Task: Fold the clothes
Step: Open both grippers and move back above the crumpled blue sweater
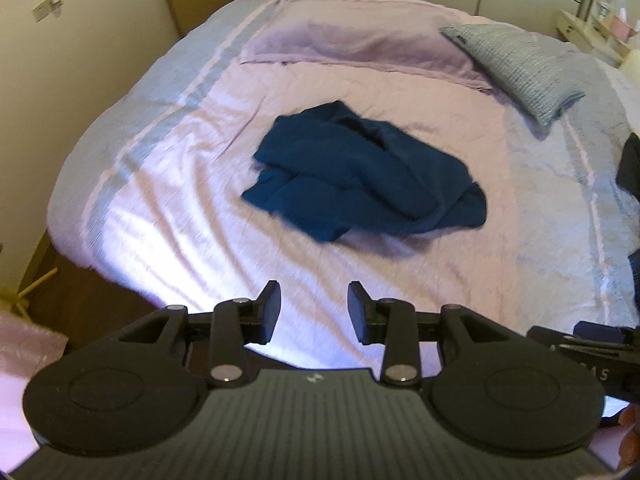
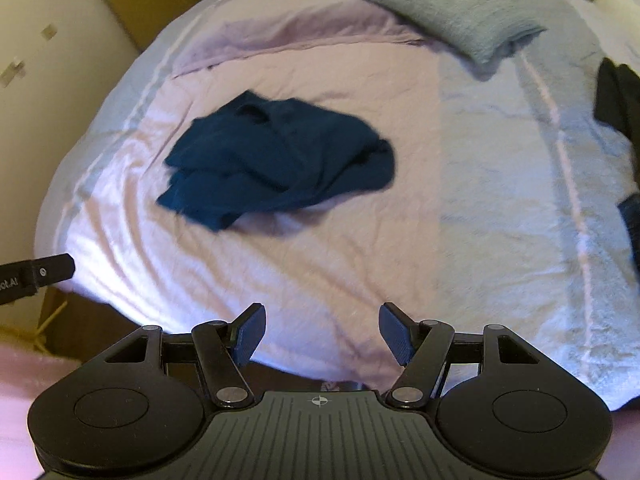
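A dark blue garment point(image 1: 360, 172) lies crumpled in a heap in the middle of the bed point(image 1: 168, 208). My left gripper point(image 1: 315, 312) is open and empty above the bed's near edge, well short of the heap. In the right wrist view the same blue garment point(image 2: 276, 156) sits left of centre on the pale cover point(image 2: 400, 216). My right gripper point(image 2: 322, 334) is open too, with nothing between its fingers, over the near edge of the bed. Part of the left gripper's body point(image 2: 36, 274) shows at the left border of that view.
A lilac pillow point(image 1: 352, 40) and a grey knitted cushion point(image 1: 516, 64) lie at the head of the bed. Dark clothes point(image 2: 620, 100) lie at the right edge of the bed. Cupboard doors point(image 1: 60, 40) stand to the left, shelves point(image 1: 592, 28) at the far right.
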Action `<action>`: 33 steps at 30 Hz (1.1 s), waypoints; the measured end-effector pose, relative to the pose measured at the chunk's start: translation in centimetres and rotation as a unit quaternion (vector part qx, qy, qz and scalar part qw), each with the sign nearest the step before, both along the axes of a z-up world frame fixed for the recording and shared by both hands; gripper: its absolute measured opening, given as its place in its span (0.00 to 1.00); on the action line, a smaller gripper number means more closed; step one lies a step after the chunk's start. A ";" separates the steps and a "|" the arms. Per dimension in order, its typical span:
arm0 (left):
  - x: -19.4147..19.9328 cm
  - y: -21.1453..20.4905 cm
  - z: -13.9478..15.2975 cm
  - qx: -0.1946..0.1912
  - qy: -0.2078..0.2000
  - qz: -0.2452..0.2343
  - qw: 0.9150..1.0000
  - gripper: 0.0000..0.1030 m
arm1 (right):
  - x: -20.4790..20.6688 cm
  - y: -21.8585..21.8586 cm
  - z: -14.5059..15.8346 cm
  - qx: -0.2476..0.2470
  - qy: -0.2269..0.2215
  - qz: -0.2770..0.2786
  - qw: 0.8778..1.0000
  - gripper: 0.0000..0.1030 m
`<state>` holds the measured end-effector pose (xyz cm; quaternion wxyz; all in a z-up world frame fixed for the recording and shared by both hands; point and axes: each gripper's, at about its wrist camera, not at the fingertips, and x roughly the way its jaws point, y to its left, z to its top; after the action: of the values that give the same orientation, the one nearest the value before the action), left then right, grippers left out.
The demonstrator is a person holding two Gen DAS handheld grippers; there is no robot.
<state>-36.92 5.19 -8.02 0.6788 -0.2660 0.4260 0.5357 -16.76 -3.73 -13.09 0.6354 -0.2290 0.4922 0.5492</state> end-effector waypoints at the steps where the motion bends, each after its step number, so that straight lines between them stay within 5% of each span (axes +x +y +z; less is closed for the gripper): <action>1: -0.3 -0.4 0.1 0.000 0.002 0.005 1.000 0.32 | -0.2 -0.2 0.1 0.003 0.001 0.008 1.000 0.64; 19: -2.0 2.8 0.2 0.004 -0.007 -0.016 1.000 0.34 | -0.7 2.4 0.7 0.010 -0.009 -0.008 1.000 0.64; 33: -7.7 18.0 -0.2 0.011 -0.017 -0.109 0.994 0.34 | -6.8 12.3 1.2 0.005 -0.023 -0.090 0.996 0.64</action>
<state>-44.61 23.15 -8.20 0.7432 -0.2196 0.4345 0.4590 -23.58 8.58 -11.93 0.6948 -0.1933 0.4933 0.4863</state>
